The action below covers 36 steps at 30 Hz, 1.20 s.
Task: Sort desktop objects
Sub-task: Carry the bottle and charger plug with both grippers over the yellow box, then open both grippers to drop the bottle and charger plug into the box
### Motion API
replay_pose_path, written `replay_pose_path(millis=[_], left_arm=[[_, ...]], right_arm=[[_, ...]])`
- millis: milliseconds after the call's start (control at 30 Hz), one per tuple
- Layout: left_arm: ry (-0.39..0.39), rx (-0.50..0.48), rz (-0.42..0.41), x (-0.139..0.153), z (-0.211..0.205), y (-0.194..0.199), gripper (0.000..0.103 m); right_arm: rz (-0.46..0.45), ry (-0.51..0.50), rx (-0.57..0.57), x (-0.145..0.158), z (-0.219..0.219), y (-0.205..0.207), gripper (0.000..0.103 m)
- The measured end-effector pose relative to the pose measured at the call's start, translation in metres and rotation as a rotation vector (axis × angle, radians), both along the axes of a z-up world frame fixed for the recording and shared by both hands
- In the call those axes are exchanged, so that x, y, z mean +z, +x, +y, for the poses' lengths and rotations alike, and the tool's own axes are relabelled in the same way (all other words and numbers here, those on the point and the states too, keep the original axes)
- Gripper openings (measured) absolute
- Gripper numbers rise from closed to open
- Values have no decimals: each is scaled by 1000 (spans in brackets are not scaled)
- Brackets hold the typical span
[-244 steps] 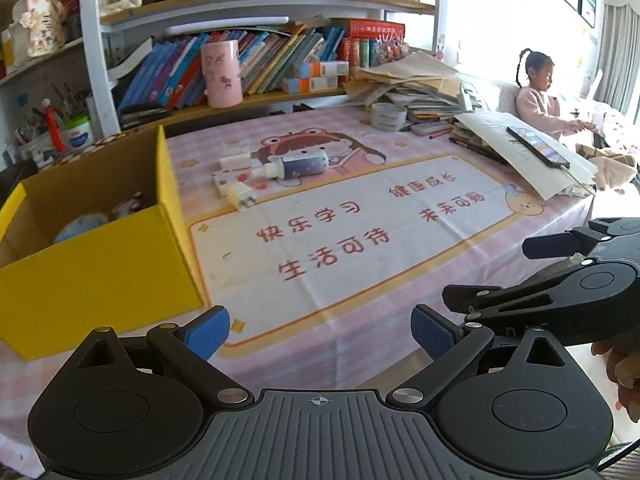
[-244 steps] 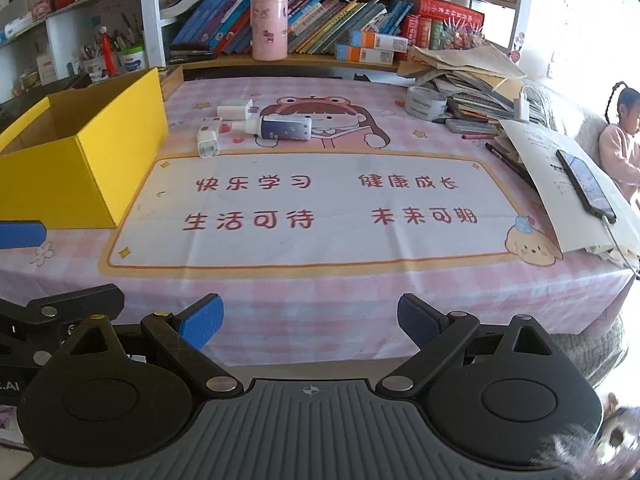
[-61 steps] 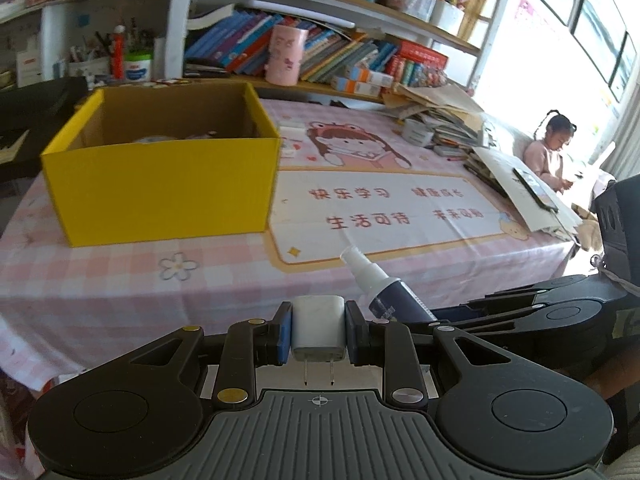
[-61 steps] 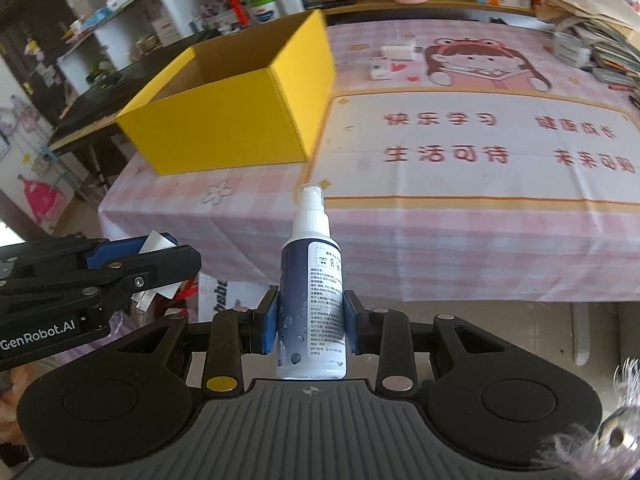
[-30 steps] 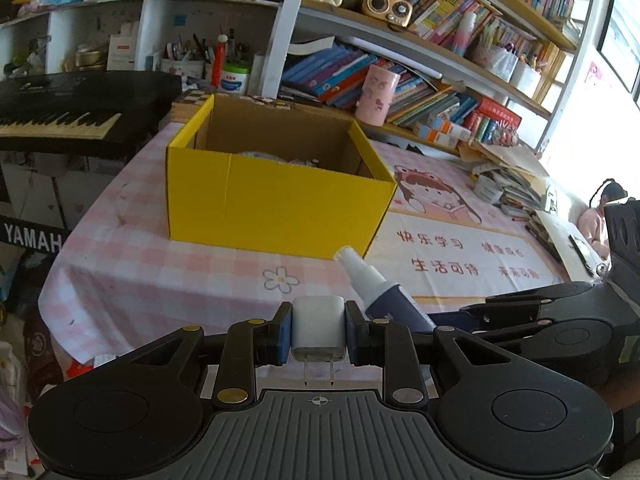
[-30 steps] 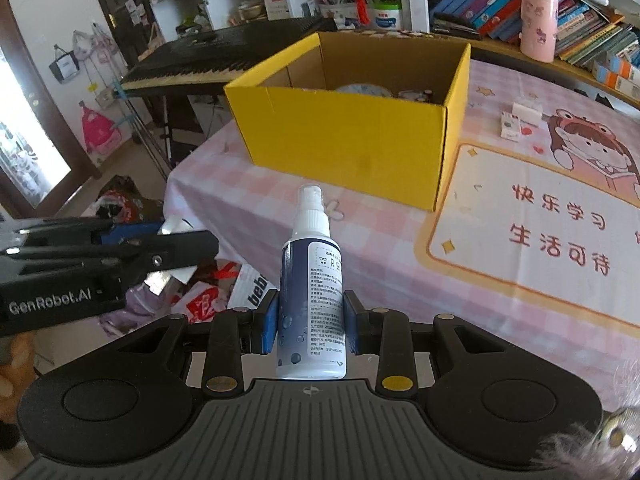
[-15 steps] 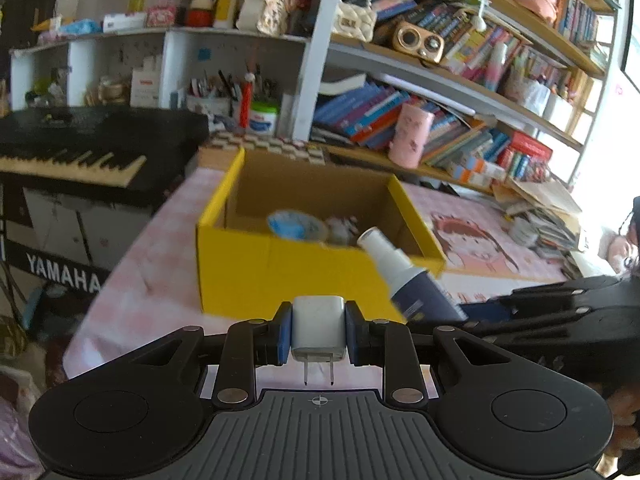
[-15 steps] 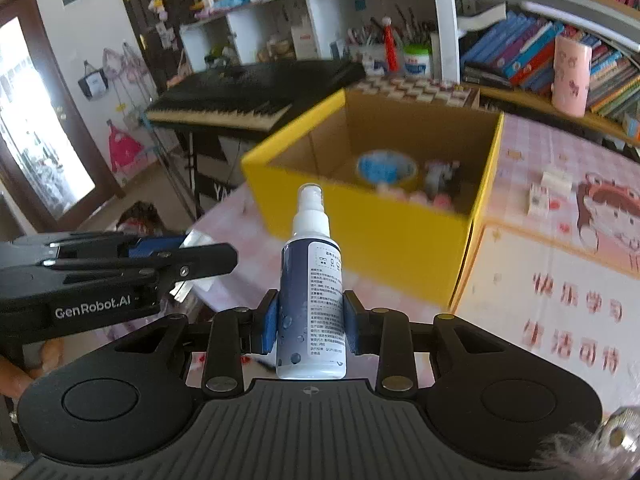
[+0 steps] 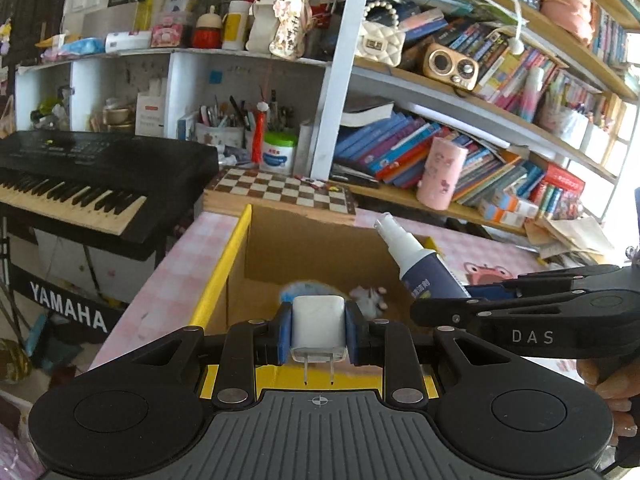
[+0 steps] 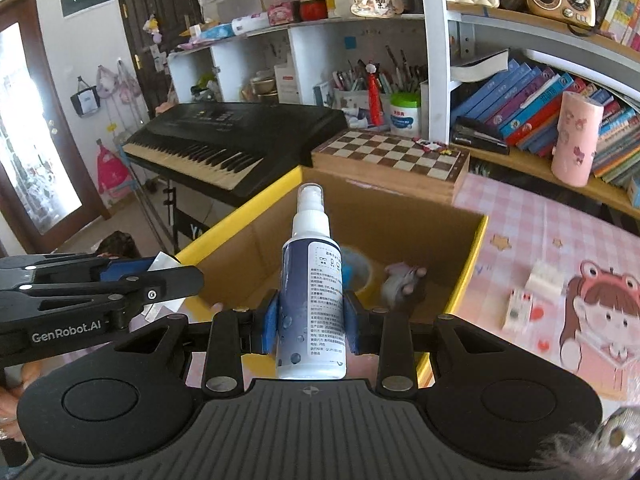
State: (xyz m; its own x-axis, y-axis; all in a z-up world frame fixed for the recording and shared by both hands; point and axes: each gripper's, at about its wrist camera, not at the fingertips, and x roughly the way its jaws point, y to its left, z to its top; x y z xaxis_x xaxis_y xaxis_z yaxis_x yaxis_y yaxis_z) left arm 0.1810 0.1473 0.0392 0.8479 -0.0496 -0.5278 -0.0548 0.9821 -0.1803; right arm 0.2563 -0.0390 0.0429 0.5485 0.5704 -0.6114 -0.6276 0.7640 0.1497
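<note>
Directly ahead of and below both sets of tongs stood the yellow cardboard box (image 9: 224, 276), open-topped, its near wall just under the fingertips and its cavity opening forward from them. Item one: left gripper (image 9: 318, 330), jaws narrow and clamped on a white plug adapter (image 9: 318, 326), prongs pointing back toward the camera, the adapter poised over the box's near rim at about the middle of that wall. Item two: right gripper (image 10: 310, 320), jaws pressed on the sides of a spray bottle (image 10: 312, 304), long axis running forward along the fingers with the nozzle leading out over the box interior. From the left wrist view the bottle lay just to the right of the left tongs, nozzle tilted up and leftward above the cavity. Both hands sat side by side at the same wall, neither plainly nearer. Inside the box, beyond the fingertips, lay a blue round object (image 10: 356, 268) and a small pale toy (image 10: 404, 280). Judged: release into the cavity called for only a short forward and downward reach.
</note>
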Motion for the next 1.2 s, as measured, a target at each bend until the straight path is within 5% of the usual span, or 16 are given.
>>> replay_pose_path(millis=[500, 1200], left_arm=[[50, 61, 85, -15, -3, 52, 25], [212, 32, 266, -66, -22, 93, 25]], right_arm=[[3, -116, 103, -36, 22, 72, 30], [-29, -371, 347, -75, 47, 97, 30]])
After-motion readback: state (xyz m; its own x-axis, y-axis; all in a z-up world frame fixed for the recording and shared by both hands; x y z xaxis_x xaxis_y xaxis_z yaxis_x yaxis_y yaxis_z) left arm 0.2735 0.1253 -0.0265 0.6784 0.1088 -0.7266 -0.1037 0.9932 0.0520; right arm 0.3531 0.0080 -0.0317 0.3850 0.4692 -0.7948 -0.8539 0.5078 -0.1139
